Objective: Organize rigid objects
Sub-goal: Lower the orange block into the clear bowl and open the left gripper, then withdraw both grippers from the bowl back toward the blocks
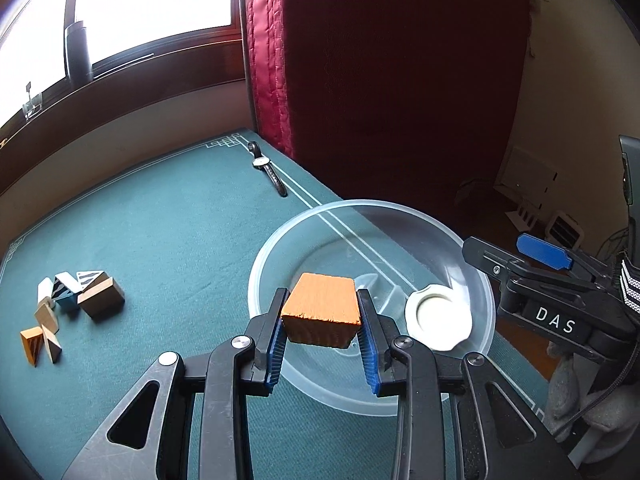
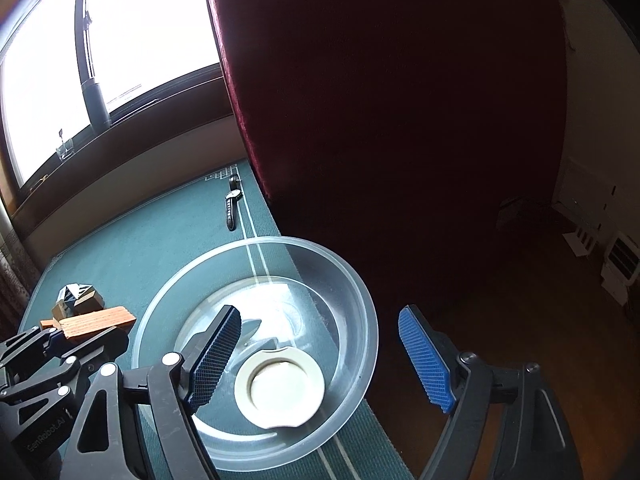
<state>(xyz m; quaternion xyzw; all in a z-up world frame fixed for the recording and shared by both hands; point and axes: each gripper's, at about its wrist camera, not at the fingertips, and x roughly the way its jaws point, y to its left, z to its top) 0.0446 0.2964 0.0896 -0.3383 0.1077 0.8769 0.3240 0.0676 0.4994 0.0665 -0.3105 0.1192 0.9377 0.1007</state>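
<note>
My left gripper is shut on an orange wooden block, held over the near left part of a clear plastic bowl. A white round lid lies inside the bowl at its right side. In the right wrist view my right gripper stands open above the bowl, with the white lid lying below between its fingers, untouched. The orange block and the left gripper show at the left. The right gripper appears at the right edge of the left wrist view, one blue pad visible.
Several wooden blocks, plain, striped and orange, lie in a loose pile on the green table mat at the left. A wristwatch lies at the far edge. A dark red curtain hangs behind; the bowl overhangs the table's right edge.
</note>
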